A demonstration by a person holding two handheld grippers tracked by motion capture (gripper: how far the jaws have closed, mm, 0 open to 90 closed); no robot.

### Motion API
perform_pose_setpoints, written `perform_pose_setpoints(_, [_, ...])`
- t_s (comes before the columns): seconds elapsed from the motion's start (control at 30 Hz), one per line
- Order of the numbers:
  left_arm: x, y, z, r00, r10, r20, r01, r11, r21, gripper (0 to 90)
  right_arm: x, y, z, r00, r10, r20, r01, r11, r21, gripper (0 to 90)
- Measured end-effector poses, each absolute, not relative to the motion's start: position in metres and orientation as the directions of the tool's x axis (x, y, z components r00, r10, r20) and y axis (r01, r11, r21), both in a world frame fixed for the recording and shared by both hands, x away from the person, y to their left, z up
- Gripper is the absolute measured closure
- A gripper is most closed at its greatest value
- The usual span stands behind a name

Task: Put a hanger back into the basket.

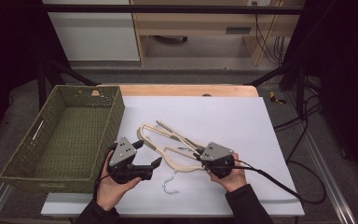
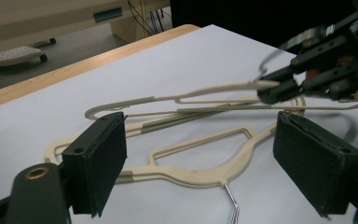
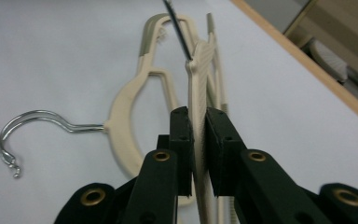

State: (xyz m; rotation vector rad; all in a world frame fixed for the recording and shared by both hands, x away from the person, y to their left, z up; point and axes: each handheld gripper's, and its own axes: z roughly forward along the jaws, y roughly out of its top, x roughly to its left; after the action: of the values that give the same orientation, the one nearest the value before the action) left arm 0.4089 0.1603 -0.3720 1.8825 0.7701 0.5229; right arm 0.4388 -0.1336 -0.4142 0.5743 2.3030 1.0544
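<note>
left gripper [image 1: 148, 156] gapes empty; right gripper [image 3: 199, 126] clamps upper cream hanger [image 3: 200, 70] on white sheet [image 1: 233, 116].

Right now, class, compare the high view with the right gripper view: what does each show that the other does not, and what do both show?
High view alone: the green woven basket at the table's left, the left gripper with jaws open, both of the person's hands, and cables on the floor.

Right gripper view alone: the right gripper seen close, its pads clamped on the ribbed arm of the upper hanger.

Both: the cream lower hanger with its metal hook, lying on the white sheet.
</note>
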Motion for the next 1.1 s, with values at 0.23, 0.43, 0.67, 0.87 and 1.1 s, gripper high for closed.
perform_pose_setpoints(0.23, [0.409, 0.162, -0.374, 0.708, 0.706, 0.025, 0.275, -0.308, 0.911, 16.9, 0.440, -0.163, -0.402, -0.707, 0.637, -0.306, 0.159, 0.566, 0.809, 86.2])
perform_pose_setpoints(0.43, [0.409, 0.161, -0.374, 0.726, 0.687, 0.038, 0.262, -0.327, 0.908, 14.3, 0.437, -0.175, -0.394, -0.712, 0.646, -0.275, 0.164, 0.534, 0.829, 86.3])
perform_pose_setpoints(0.67, [0.406, 0.158, -0.371, 0.754, 0.655, 0.052, 0.236, -0.344, 0.909, 11.8, 0.424, -0.158, -0.381, -0.827, 0.534, -0.175, 0.129, 0.483, 0.866, 86.3])
perform_pose_setpoints(0.87, [0.403, 0.152, -0.372, 0.792, 0.607, 0.065, 0.217, -0.379, 0.899, 13.7, 0.416, -0.137, -0.380, -0.906, 0.413, -0.098, 0.121, 0.473, 0.873, 86.3])
perform_pose_setpoints(1.1, [0.402, 0.142, -0.379, 0.836, 0.541, 0.090, 0.205, -0.461, 0.863, 28.8, 0.413, -0.127, -0.384, -0.934, 0.349, -0.070, 0.120, 0.493, 0.862, 86.3])
